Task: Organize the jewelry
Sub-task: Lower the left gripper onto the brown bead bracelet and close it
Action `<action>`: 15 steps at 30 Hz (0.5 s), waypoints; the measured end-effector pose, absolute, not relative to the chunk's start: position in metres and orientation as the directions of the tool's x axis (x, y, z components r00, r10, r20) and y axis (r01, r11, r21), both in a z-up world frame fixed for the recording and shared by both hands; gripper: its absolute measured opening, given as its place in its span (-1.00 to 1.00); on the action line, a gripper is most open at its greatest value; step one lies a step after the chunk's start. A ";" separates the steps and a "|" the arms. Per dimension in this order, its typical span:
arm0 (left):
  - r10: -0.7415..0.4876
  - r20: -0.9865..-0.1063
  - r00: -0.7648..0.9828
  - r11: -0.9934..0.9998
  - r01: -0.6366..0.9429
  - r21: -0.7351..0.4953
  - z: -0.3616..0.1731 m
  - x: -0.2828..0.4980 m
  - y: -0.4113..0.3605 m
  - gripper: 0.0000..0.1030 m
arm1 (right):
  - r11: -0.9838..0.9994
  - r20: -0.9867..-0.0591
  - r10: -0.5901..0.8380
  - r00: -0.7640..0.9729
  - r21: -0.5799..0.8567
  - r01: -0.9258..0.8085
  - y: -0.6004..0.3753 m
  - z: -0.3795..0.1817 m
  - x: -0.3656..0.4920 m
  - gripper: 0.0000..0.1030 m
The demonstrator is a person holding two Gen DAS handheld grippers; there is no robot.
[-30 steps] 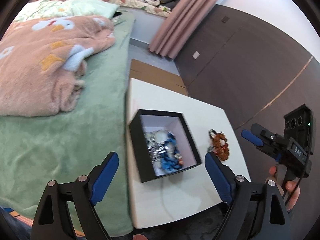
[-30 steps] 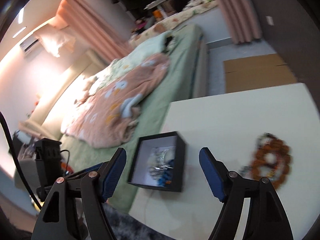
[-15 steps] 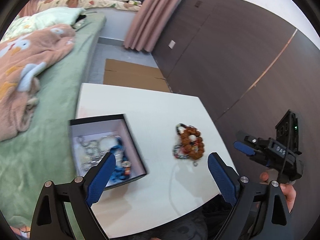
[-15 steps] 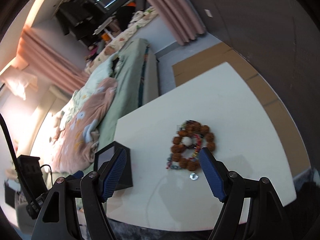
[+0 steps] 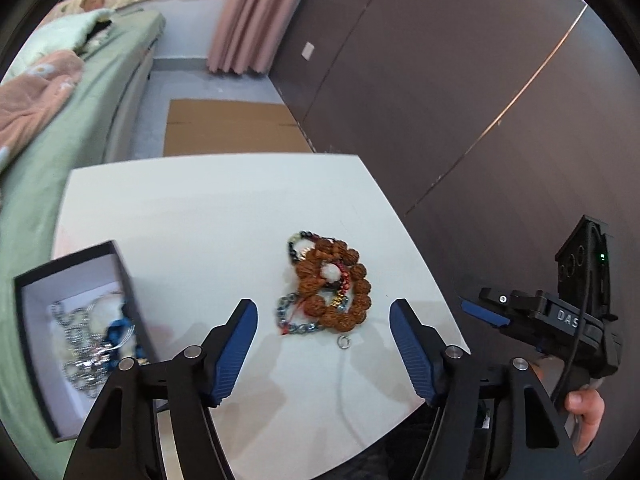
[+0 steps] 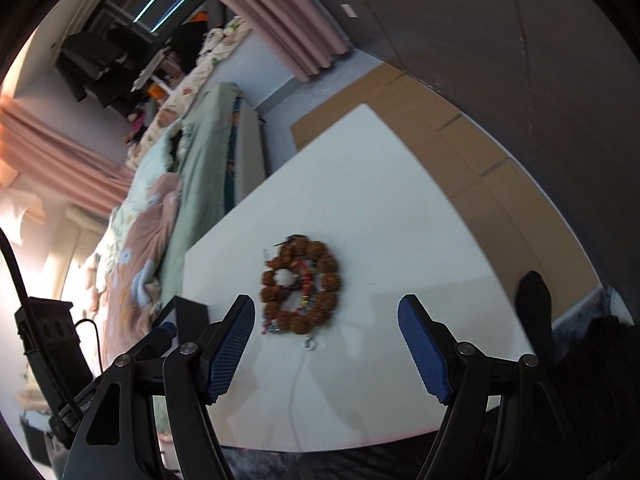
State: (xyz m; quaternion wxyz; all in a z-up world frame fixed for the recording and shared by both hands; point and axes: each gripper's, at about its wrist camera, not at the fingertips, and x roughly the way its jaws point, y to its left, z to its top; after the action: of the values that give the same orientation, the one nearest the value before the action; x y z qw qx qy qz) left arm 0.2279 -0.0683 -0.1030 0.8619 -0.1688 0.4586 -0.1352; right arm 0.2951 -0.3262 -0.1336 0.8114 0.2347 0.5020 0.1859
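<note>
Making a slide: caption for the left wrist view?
Left gripper, jaws closing on nothing, above bracelet pile beside black jewelry box.

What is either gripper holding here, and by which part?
Nothing. The left gripper, jaws closing, and the open right gripper are both empty above the bead bracelet pile on the table.

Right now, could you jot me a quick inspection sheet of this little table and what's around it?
Surface: white table, mostly bare.
Job's things: brown bead bracelet tangled with a metal chain mid-table; small loose ring beside them; open black box of jewelry at the table's left edge.
Clutter: nothing seen.
Grippers: left gripper closing, nothing between its jaws; right gripper open, empty.
Cables: black cable on the right gripper.
Surroundings: bed with green cover, pink curtain, dark wall panels, flat cardboard on the floor.
</note>
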 end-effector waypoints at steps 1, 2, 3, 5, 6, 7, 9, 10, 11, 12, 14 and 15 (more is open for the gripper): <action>-0.388 -0.751 0.534 0.907 0.078 -0.413 -0.106 0.232 -0.072 0.32 | 0.816 -0.728 0.542 0.420 0.576 -0.055 -0.330 -0.136 0.296 0.47; -0.388 -0.756 0.527 0.908 0.078 -0.411 -0.109 0.234 -0.075 0.29 | 0.811 -0.728 0.546 0.415 0.583 -0.046 -0.333 -0.139 0.298 0.47; -0.386 -0.763 0.518 0.910 0.079 -0.406 -0.113 0.239 -0.080 0.26 | 0.806 -0.727 0.551 0.410 0.590 -0.038 -0.336 -0.141 0.299 0.47; -0.378 -0.776 0.504 0.915 0.077 -0.396 -0.119 0.246 -0.087 0.26 | 0.796 -0.722 0.565 0.400 0.605 -0.031 -0.340 -0.144 0.301 0.47; -0.376 -0.781 0.499 0.917 0.078 -0.392 -0.121 0.249 -0.090 0.24 | 0.788 -0.718 0.574 0.394 0.615 -0.027 -0.341 -0.146 0.302 0.47; -0.373 -0.785 0.494 0.918 0.077 -0.388 -0.124 0.252 -0.092 0.22 | 0.779 -0.713 0.583 0.389 0.626 -0.021 -0.342 -0.147 0.303 0.47; -0.367 -0.798 0.478 0.922 0.073 -0.381 -0.130 0.259 -0.099 0.08 | 0.775 -0.714 0.587 0.383 0.632 -0.010 -0.343 -0.150 0.303 0.47; -0.374 -0.802 0.466 0.920 0.076 -0.385 -0.134 0.262 -0.102 0.05 | 0.777 -0.717 0.585 0.379 0.630 -0.007 -0.343 -0.151 0.303 0.47; -0.377 -0.804 0.459 0.919 0.078 -0.386 -0.137 0.263 -0.105 0.04 | 0.777 -0.719 0.585 0.376 0.630 -0.004 -0.342 -0.151 0.304 0.47; -0.368 -0.810 0.456 0.924 0.078 -0.375 -0.139 0.266 -0.108 0.04 | 0.776 -0.719 0.586 0.373 0.631 -0.003 -0.342 -0.151 0.304 0.47; -0.337 -0.828 0.447 0.936 0.065 -0.346 -0.146 0.271 -0.113 0.04 | 0.773 -0.716 0.591 0.371 0.635 -0.006 -0.342 -0.152 0.304 0.47; -0.330 -0.835 0.441 0.938 0.057 -0.341 -0.149 0.273 -0.113 0.03 | 0.771 -0.714 0.594 0.372 0.637 -0.009 -0.342 -0.151 0.304 0.47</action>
State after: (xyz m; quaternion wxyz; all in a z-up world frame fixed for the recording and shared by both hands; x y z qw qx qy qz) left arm 0.2727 -0.1135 -0.1493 0.8384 -0.1321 0.5160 -0.1156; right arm 0.3038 -0.3419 -0.1514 0.7802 0.2778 0.5262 0.1930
